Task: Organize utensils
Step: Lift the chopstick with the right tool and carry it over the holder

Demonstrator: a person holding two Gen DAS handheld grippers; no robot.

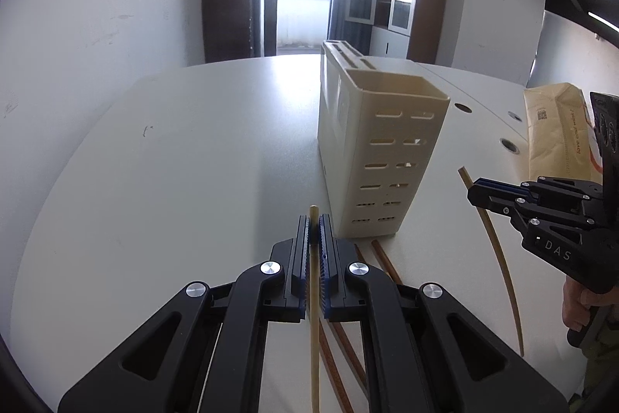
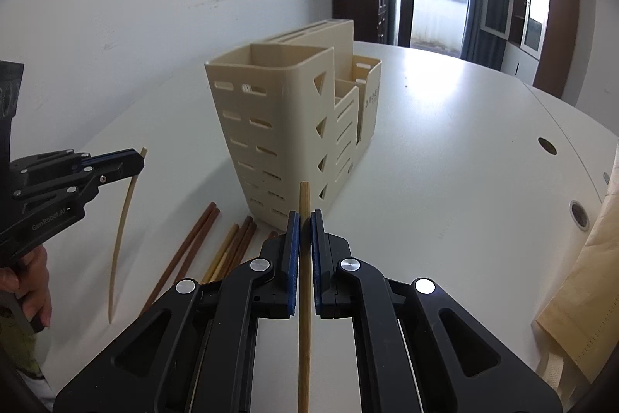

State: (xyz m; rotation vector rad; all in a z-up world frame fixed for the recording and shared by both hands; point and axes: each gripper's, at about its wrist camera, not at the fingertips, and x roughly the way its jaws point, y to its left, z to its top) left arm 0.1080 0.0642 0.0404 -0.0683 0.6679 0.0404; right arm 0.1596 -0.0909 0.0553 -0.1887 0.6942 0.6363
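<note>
The left tongs point(image 1: 314, 231) are clamped on a pale chopstick point(image 1: 314, 316), thin and straight, its blunt end poking just past the blue pads. In the right wrist view the same stick point(image 2: 123, 219) hangs from those tongs point(image 2: 139, 161) above the tabletop point(image 2: 445, 161), tapering to a point at its lower end.

The right tongs point(image 2: 305, 223) grip a tan chopstick point(image 2: 304, 316), slightly darker, round-ended, running back between the fingers; from the left wrist view it point(image 1: 499, 258) trails below the right tongs point(image 1: 474, 194).

A cream rack point(image 2: 271, 126) with slotted walls, stepped compartments and knife slots along its top stands mid-tabletop, just ahead of both sticks. Loose chopsticks point(image 2: 228, 250), dark brown and tan, lie flat at the rack's near foot, towards the tabletop's near edge.

A paper bag point(image 1: 557, 130) sits at the right edge. A hand point(image 2: 27, 281) holds the left tongs' handle.
</note>
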